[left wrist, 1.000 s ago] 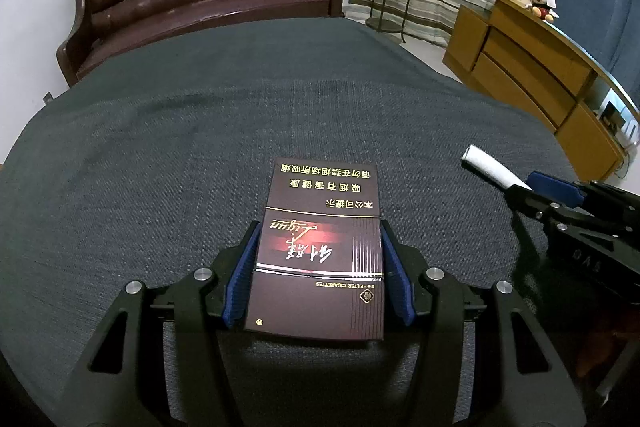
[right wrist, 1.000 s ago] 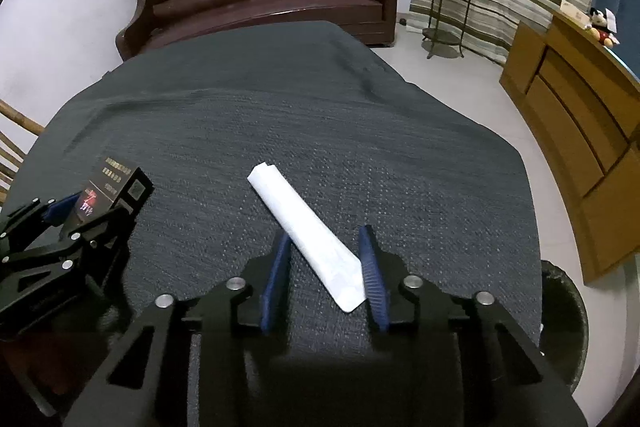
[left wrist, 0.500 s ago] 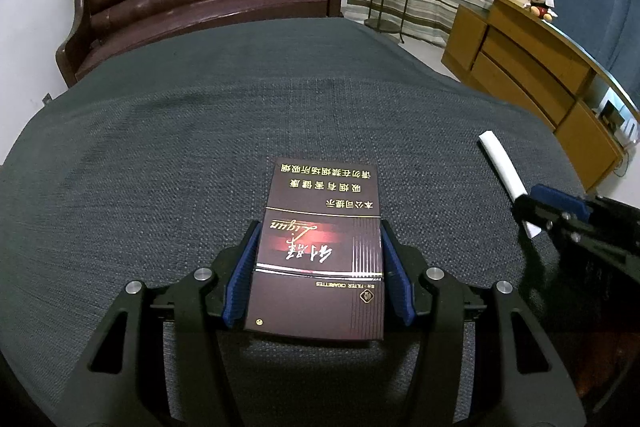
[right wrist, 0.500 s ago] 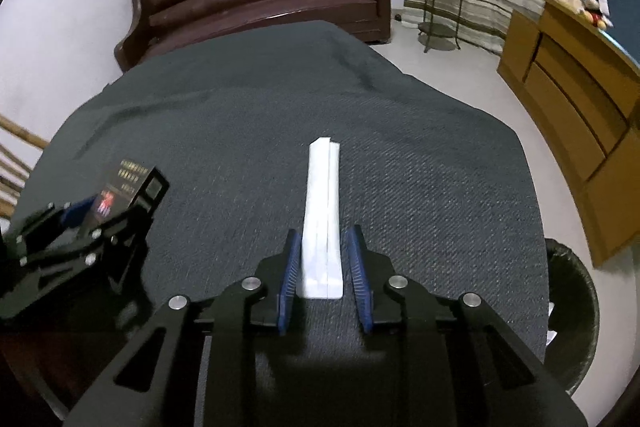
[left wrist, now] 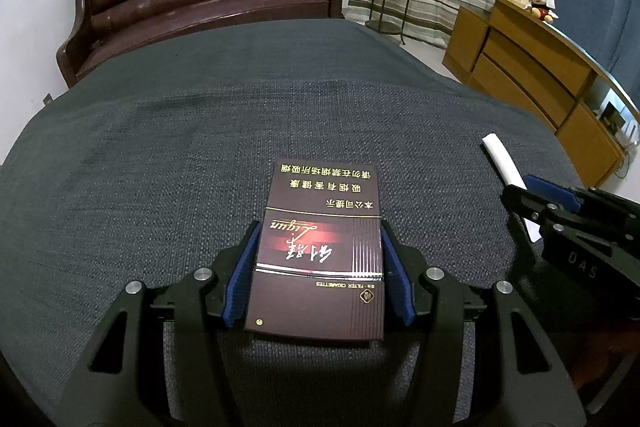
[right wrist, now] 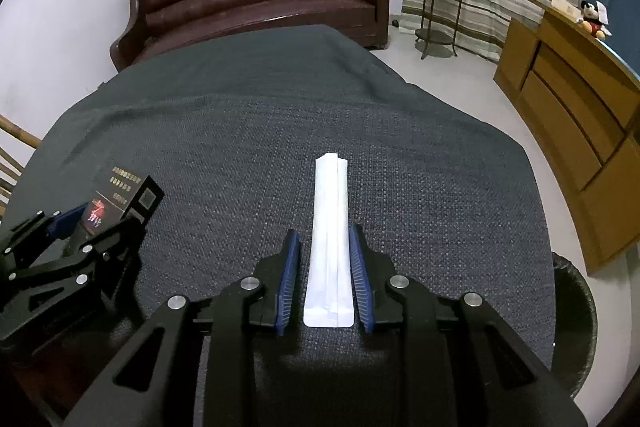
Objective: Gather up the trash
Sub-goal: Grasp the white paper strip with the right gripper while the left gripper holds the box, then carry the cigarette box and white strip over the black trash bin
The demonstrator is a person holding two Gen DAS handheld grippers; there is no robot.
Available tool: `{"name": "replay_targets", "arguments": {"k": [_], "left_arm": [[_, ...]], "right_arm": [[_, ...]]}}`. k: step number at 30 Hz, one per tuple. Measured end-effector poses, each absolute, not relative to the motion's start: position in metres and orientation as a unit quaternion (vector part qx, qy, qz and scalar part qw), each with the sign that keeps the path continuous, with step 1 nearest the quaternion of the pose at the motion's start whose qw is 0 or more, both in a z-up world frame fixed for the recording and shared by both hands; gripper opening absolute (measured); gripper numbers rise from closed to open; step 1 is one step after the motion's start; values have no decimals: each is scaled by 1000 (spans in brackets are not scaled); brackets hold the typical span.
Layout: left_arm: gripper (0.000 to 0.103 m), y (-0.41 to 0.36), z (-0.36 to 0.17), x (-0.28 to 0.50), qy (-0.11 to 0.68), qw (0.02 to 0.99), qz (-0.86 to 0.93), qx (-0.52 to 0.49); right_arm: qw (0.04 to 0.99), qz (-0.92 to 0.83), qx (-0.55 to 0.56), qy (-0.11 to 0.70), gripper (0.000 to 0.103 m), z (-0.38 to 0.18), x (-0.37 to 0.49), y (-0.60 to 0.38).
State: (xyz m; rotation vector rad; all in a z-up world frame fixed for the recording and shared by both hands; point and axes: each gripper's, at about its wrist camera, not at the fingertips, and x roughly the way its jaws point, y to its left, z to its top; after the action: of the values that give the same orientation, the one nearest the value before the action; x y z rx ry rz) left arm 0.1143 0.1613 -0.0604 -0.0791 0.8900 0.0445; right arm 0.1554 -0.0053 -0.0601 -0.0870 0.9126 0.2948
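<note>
Both pieces of trash are in the pickup step. Low in the middle of the left wrist view, the left tongs point(left wrist: 318, 273) pinch a maroon cigarette pack point(left wrist: 320, 247) by its long sides, blue pads pressed against it; whether it is off the cloth-covered worktop point(left wrist: 160, 155) cannot be told. Its print reads upside down: gold Chinese lines, a slanted script I take for "Liqun", and small "FILTER CIGARETTES" near the bottom.

At the right edge of that view, the other tool's body shows the letters "DAS".

Low in the middle of the right wrist view, the right tongs point(right wrist: 325, 281) are drawn in around a long white paper wrapper point(right wrist: 330, 227), its right edge against one pad, a sliver of gap on the left.

I judge that the next move calls for lifting both and carrying them to the dark bin point(right wrist: 576, 327) at the lower right.
</note>
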Motion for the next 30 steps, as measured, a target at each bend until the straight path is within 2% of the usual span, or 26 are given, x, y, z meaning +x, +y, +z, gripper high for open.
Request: {"name": "replay_targets", "arguments": {"k": [3,30], "left_arm": [[55,162,-60,115,430,902,21,-38],[55,134,-47,92,410,912,9,-18]], "right_arm": [[888,141,-38,437,21,-60,153,-7],[899,118,-16,423,19,-56,120,-33]]}}
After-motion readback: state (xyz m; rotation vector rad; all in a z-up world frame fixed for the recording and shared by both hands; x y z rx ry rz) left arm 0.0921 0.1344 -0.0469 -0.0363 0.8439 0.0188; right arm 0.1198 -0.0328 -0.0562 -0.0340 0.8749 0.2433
